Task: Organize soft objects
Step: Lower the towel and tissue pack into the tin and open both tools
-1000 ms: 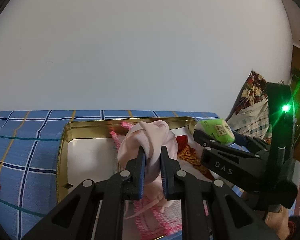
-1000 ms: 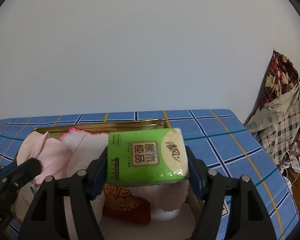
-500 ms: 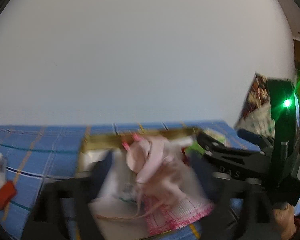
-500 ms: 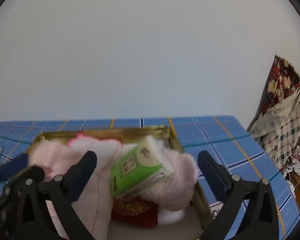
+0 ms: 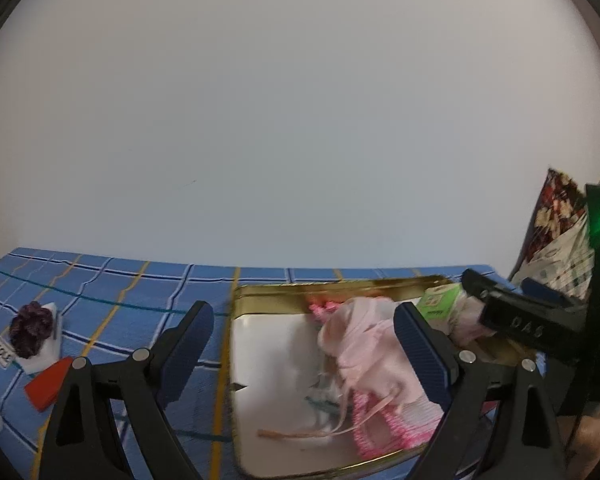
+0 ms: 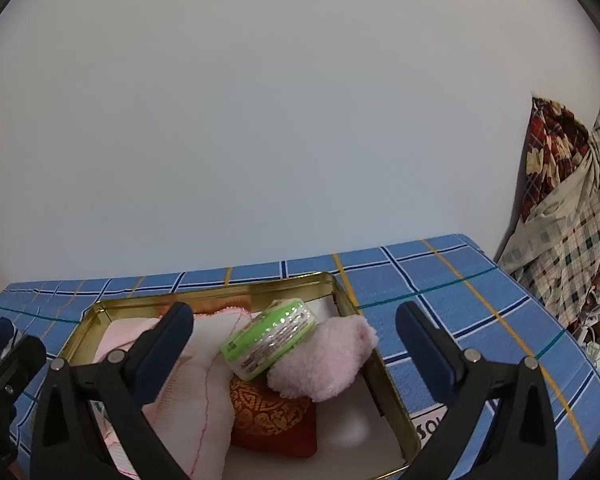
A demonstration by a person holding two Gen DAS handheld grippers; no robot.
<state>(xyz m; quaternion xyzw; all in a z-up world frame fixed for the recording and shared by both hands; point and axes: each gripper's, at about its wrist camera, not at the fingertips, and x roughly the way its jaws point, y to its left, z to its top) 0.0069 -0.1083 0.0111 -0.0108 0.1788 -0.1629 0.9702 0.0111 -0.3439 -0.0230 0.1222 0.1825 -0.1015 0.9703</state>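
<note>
A gold tin tray [image 5: 340,288] [image 6: 220,290] lies on the blue checked cloth. In it lie a pale pink garment [image 5: 364,344] [image 6: 188,392], a pink-edged cloth [image 5: 396,424], a green tissue pack [image 6: 270,338] [image 5: 438,300], a fluffy pink piece [image 6: 324,360] and a red-gold pouch [image 6: 274,416]. My left gripper [image 5: 300,348] is open and empty above the tray's left part. My right gripper [image 6: 294,344] is open and empty above the tissue pack; it also shows at the right of the left wrist view [image 5: 516,312].
Left of the tray on the cloth [image 5: 112,308] lie a dark purple scrunchie [image 5: 30,328] on a white card, a red piece [image 5: 48,384] and a label. Patterned fabrics [image 6: 568,216] hang beyond the table's right edge. A white wall stands behind.
Both grippers have opened. The left let go of the pink garment and the right let go of the tissue pack; both things now lie in the tray. The left gripper has shifted left.
</note>
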